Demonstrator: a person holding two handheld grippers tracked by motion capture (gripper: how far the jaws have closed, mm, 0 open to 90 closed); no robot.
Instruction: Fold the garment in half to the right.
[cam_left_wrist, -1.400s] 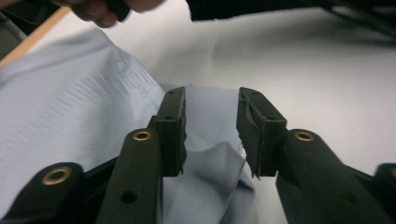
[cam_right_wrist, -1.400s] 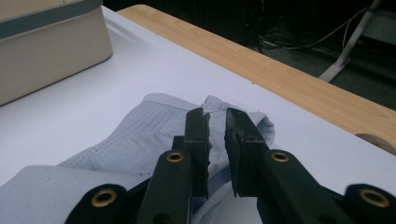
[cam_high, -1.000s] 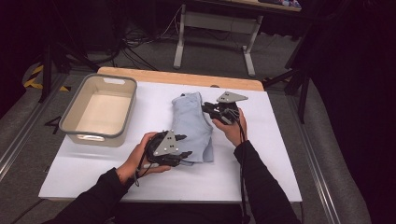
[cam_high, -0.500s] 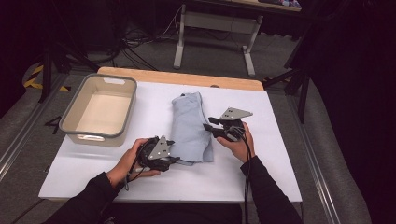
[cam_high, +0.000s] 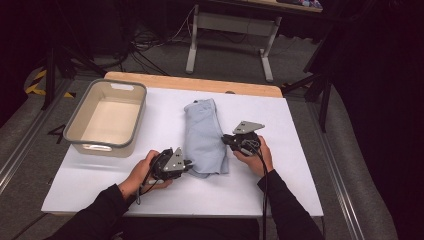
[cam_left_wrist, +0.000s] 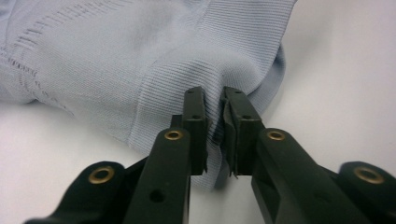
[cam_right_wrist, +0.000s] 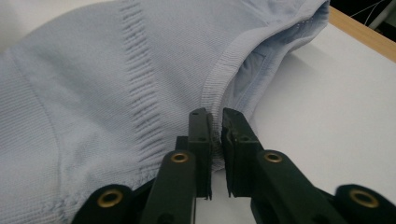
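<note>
Left gripper has just closed, jaws clamped on the near ribbed corner of the light blue sweater. Right gripper has also just closed, pinching the sweater's right edge (fabric between the pads). Sweater lies folded mid-table on the white table, right of the beige bin.

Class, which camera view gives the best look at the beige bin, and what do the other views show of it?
The high view: the beige bin sits whole at the table's left, rim, handle cutout and bare inside visible. The two gripper views look at the light blue garment and add nothing on the bin.
</note>
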